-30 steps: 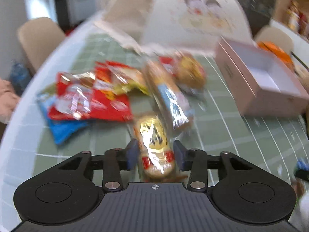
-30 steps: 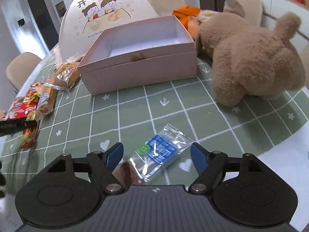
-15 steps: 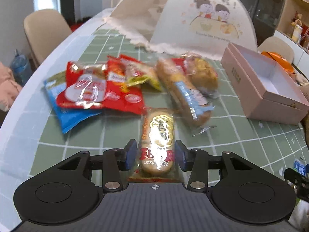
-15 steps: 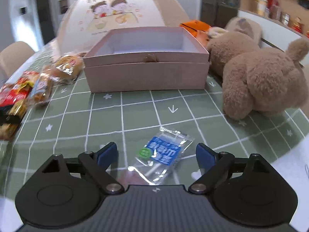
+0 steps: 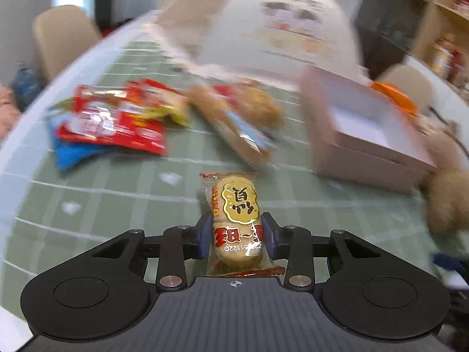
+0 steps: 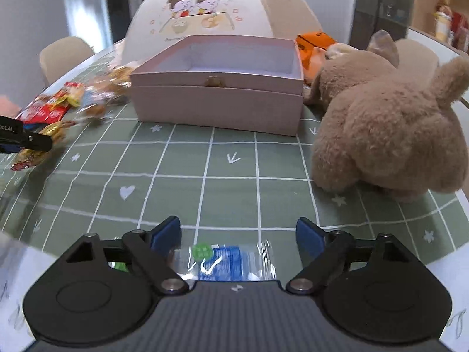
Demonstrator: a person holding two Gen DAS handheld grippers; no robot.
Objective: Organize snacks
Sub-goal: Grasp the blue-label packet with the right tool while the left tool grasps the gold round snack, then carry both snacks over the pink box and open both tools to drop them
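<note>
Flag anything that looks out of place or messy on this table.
Snack packets lie overlapping in a loose pile left of the empty pink box; a plush toy sits among them. Nothing looks spilled or torn.

Box (image 6: 217,108): mid-table, far of the sachet (image 6: 225,259).
Plush toy (image 6: 390,123): right of box, touching it.
Snack pile (image 6: 73,102): left of box.
Food cover (image 6: 211,11): behind box.

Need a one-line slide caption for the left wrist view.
Left gripper shut on a rice cracker packet, pink box ahead.
</note>
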